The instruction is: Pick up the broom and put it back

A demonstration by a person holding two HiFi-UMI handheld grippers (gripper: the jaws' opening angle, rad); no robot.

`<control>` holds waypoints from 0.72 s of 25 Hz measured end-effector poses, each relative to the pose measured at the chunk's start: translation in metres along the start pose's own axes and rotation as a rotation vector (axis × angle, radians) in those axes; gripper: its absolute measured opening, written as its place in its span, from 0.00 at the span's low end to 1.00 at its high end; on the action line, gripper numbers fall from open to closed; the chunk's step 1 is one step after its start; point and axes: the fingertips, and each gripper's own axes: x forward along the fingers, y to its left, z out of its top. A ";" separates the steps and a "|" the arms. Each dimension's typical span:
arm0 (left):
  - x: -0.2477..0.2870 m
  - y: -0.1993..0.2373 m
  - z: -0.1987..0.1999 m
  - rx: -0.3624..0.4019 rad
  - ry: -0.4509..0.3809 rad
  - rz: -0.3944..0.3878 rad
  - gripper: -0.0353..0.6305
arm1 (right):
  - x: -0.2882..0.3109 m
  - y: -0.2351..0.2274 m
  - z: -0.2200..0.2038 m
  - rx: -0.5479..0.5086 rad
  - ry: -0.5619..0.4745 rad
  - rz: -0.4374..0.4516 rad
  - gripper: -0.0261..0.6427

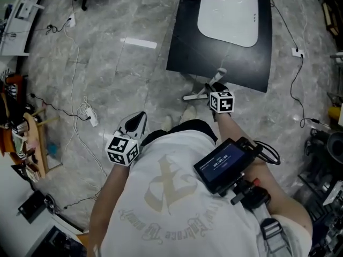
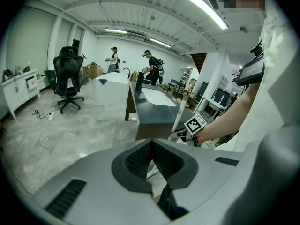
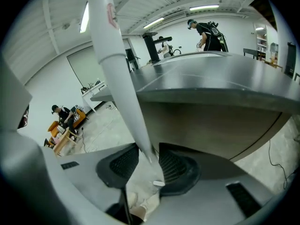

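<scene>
The broom's white handle [image 3: 117, 74] stands almost upright in front of the dark table [image 3: 211, 78] and runs down between the jaws of my right gripper [image 3: 146, 162]. Those jaws stand wide and the pads do not press on it. From the head view, the right gripper [image 1: 214, 84] sits at the table's near edge [image 1: 214, 63], with the handle's end [image 1: 220, 72] poking out past it. My left gripper [image 1: 137, 123] hangs lower left, away from the broom. Its pads meet at the tips with nothing between them [image 2: 150, 144]. The left gripper view shows the handle [image 2: 180, 114] beside the right hand.
A white oval board [image 1: 228, 9] lies on the table. Cables and a power strip [image 1: 91, 115] trail over the grey floor at left, with cluttered furniture [image 1: 27, 127] beyond. An office chair [image 2: 68, 78] stands far left. Two people [image 2: 152, 69] work at the back.
</scene>
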 end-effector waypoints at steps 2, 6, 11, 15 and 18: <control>-0.009 -0.002 -0.003 -0.007 -0.007 0.022 0.07 | 0.000 0.003 -0.002 -0.019 0.006 0.012 0.25; -0.017 -0.004 -0.009 -0.024 -0.009 0.046 0.07 | 0.003 0.008 -0.001 -0.056 0.015 0.024 0.22; -0.024 -0.004 -0.019 -0.042 -0.008 0.061 0.07 | 0.003 0.015 -0.003 -0.142 0.037 0.011 0.20; -0.029 -0.017 -0.019 -0.030 -0.009 0.044 0.07 | -0.010 0.019 -0.003 -0.218 0.044 0.007 0.18; -0.027 -0.019 -0.021 -0.022 0.002 0.029 0.07 | -0.015 0.020 -0.009 -0.225 0.046 0.008 0.18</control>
